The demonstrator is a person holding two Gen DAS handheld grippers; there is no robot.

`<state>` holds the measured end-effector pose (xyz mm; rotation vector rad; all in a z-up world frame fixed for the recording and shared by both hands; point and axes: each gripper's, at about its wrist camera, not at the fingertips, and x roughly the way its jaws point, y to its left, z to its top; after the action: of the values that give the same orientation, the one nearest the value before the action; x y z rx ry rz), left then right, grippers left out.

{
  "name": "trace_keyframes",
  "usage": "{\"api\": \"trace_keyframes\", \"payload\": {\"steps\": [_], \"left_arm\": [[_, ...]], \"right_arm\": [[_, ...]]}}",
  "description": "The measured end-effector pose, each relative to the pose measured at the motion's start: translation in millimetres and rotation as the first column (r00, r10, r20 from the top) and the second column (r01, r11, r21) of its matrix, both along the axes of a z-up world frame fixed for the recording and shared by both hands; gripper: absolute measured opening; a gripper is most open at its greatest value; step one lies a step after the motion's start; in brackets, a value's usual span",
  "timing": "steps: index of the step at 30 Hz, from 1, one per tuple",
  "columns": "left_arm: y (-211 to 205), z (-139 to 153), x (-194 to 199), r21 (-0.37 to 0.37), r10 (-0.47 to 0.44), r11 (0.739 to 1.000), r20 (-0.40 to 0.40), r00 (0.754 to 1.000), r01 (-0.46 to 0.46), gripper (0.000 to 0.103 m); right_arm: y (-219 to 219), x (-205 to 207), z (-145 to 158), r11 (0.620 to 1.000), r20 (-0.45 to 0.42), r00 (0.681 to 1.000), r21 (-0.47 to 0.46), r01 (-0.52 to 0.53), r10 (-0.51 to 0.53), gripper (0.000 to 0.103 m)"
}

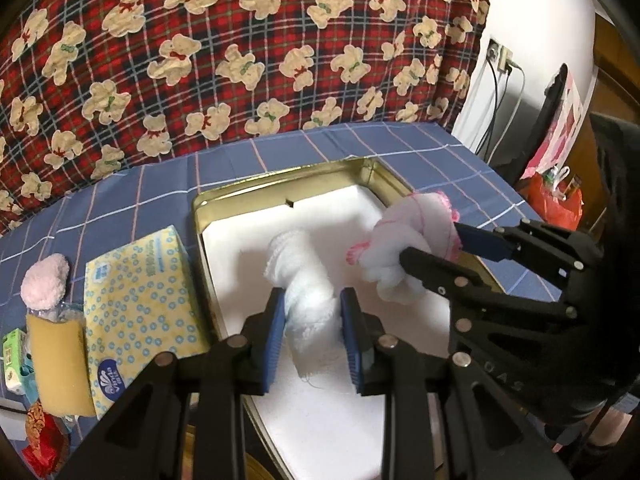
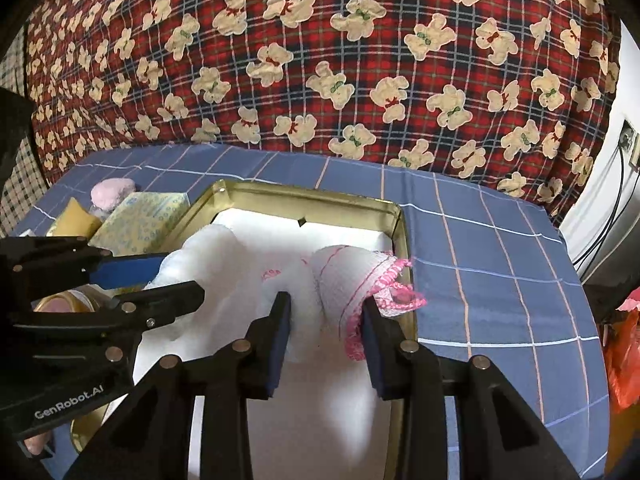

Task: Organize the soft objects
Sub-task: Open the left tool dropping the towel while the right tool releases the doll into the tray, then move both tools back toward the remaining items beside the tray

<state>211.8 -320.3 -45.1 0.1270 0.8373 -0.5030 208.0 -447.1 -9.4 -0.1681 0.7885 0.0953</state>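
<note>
A gold tin [image 1: 280,178] [image 2: 312,196] with a white lining lies on the blue checked cover. My left gripper [image 1: 312,308] [image 2: 184,274] is shut on a rolled plain white cloth [image 1: 300,264] [image 2: 208,252], which hangs down into the tin's left half. My right gripper [image 2: 326,308] [image 1: 430,240] is shut on a bunched white cloth with a pink stitched edge [image 2: 348,276] [image 1: 400,236]. It holds that cloth over the tin's right side, by the right rim. The two cloths sit side by side, close together.
Left of the tin lie a yellow dotted tissue pack [image 1: 140,292], a yellow sponge [image 1: 56,364], a pink fluffy ball [image 1: 46,280] and a red pouch [image 1: 40,436]. A red plaid bear-print blanket [image 1: 240,60] rises behind. Cables and a red bag [image 1: 556,200] are off the right edge.
</note>
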Motion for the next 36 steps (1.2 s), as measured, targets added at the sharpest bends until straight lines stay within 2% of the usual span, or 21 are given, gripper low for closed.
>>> {"api": "trace_keyframes", "payload": {"steps": [2, 5, 15, 20, 21, 30, 33, 36], "left_arm": [[-0.4, -1.0, 0.3, 0.004, 0.000, 1.000, 0.003, 1.000, 0.000, 0.026], [0.7, -1.3, 0.2, 0.000, 0.004, 1.000, 0.006, 1.000, -0.004, 0.028], [3.8, 5.7, -7.1, 0.015, 0.012, 1.000, 0.059, 0.998, -0.013, 0.033], [8.7, 11.6, -11.7, 0.018, 0.027, 0.999, 0.095, 0.995, -0.029, 0.054], [10.5, 12.8, -12.3, 0.016, 0.031, 0.999, 0.102, 0.994, -0.033, 0.056], [21.0, 18.6, -18.3, 0.003, 0.044, 0.999, 0.127, 0.991, -0.045, 0.060], [28.8, 21.8, -23.0, -0.021, 0.056, 0.998, 0.142, 0.988, -0.054, 0.061], [38.0, 28.2, -31.8, -0.048, 0.077, 0.996, 0.177, 0.981, -0.069, 0.065]], "right_arm": [[0.5, -0.1, -1.5, 1.000, -0.004, 1.000, -0.003, 0.004, -0.004, 0.054], [0.3, -2.6, 0.7, 1.000, 0.011, 1.000, -0.009, 0.009, -0.009, 0.059], [0.7, -12.2, 12.3, 0.999, 0.070, 0.997, -0.002, 0.034, -0.033, 0.062], [0.0, -17.3, 17.0, 0.999, 0.090, 0.995, 0.004, 0.047, -0.047, 0.063], [-0.4, -18.0, 17.6, 0.999, 0.093, 0.994, 0.006, 0.050, -0.050, 0.063], [3.7, -22.0, 20.7, 0.998, 0.117, 0.991, 0.023, 0.065, -0.067, 0.070], [5.9, -24.4, 22.4, 0.996, 0.134, 0.987, 0.024, 0.081, -0.084, 0.079], [9.0, -28.2, 25.4, 0.996, 0.155, 0.984, 0.047, 0.079, -0.085, 0.081]]}}
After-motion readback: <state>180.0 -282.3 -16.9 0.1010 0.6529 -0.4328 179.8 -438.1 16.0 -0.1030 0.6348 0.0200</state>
